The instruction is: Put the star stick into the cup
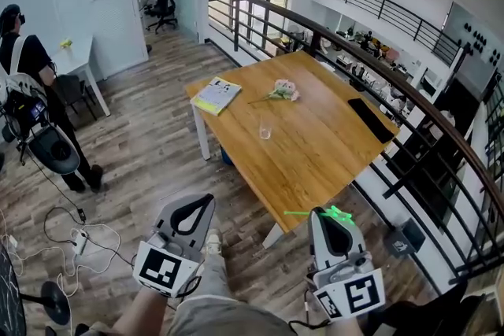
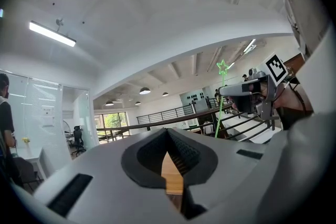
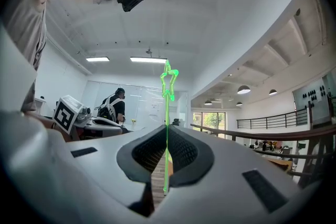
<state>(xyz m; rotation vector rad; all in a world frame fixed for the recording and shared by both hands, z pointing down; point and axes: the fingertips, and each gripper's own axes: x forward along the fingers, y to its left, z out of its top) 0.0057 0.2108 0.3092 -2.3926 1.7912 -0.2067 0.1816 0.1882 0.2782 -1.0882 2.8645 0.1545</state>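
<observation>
Head view: right claw (image 1: pixel 335 215) low, pointing forward, clamping star stick (image 1: pixel 303 212).

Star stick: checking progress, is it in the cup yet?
No, the star stick is clamped in the right gripper, away from the cup on the table.

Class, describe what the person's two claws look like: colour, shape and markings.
Both the left claw and right claw are pale grey wedge-shaped shells with black ribbed pads. Each carries a white cube printed with black square markers.
</observation>
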